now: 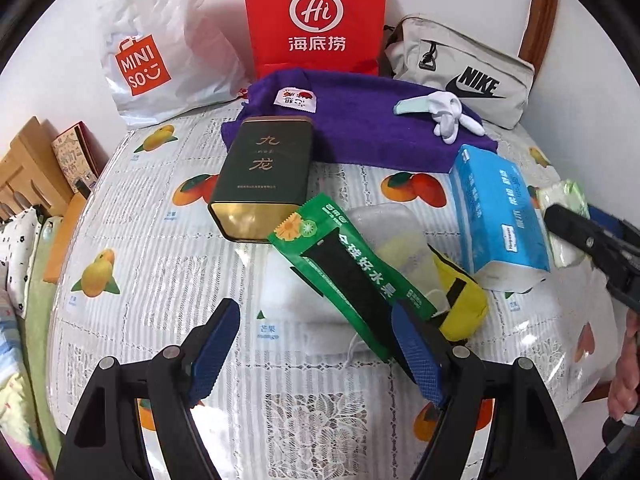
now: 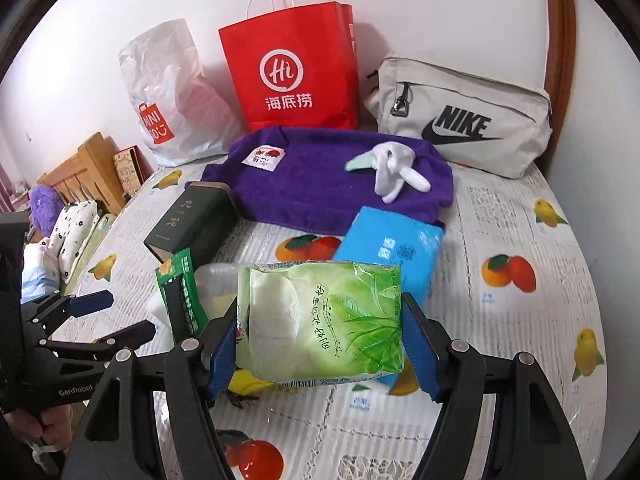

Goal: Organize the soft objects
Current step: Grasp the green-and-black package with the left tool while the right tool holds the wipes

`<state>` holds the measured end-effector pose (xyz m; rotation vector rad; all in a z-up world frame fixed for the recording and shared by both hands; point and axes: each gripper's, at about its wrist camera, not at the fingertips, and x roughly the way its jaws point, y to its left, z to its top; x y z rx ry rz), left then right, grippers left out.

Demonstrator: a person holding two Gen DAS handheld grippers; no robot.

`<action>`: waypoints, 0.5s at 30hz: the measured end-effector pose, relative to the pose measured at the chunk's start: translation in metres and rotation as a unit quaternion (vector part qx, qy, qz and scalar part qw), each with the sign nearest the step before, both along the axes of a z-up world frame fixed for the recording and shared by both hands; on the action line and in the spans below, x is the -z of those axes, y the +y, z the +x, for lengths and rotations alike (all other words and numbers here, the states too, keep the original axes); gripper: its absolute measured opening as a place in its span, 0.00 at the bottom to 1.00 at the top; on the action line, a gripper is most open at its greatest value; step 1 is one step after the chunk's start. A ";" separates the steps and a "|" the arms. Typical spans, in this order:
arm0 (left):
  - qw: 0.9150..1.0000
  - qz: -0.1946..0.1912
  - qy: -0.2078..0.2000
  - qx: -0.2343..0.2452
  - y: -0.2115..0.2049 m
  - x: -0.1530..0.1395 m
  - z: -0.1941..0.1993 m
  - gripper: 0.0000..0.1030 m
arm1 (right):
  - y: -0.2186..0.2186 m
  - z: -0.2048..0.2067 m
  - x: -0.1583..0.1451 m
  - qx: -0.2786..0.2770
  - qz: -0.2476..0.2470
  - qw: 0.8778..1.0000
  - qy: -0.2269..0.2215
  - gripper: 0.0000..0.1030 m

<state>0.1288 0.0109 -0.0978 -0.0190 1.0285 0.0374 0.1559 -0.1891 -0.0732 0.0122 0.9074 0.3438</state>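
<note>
My right gripper [image 2: 320,308] is shut on a green wet-wipe pack [image 2: 324,320], held just above the table in front of a blue tissue pack [image 2: 394,250]. My left gripper [image 1: 316,312] stands open over the fruit-print tablecloth [image 1: 152,280] with nothing between its pads. A green snack pouch [image 1: 344,268] lies against its right finger [image 1: 416,348]. The pouch leans over a clear plastic tub [image 1: 396,236] and a yellow pouch [image 1: 464,300]. Further back a purple towel [image 1: 360,128] carries a knotted white sock [image 1: 448,116]. The wet-wipe pack [image 1: 564,216] also shows at the right edge of the left wrist view.
A dark green tin [image 1: 264,176] lies left of the pouch. Against the back wall stand a white Miniso bag [image 1: 156,52], a red paper bag [image 1: 316,16] and a beige Nike bag [image 1: 464,72]. A wooden bed frame [image 1: 28,172] and bedding flank the table's left side.
</note>
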 end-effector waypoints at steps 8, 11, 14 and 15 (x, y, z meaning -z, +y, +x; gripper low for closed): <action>0.998 -0.057 -0.003 -0.034 0.018 0.007 -0.008 0.73 | -0.015 -0.007 0.005 0.011 0.014 1.000 0.003 0.69; 0.997 -0.068 -0.014 -0.019 0.009 0.007 -0.006 0.73 | -0.017 -0.008 0.010 0.007 0.019 1.000 0.007 0.69; 0.997 -0.072 -0.012 -0.010 -0.001 0.011 -0.001 0.63 | -0.021 -0.008 0.015 0.004 0.019 1.000 0.011 0.69; 0.997 -0.079 -0.010 -0.009 -0.003 0.013 0.001 0.60 | -0.023 -0.009 0.016 0.005 0.021 1.000 0.011 0.69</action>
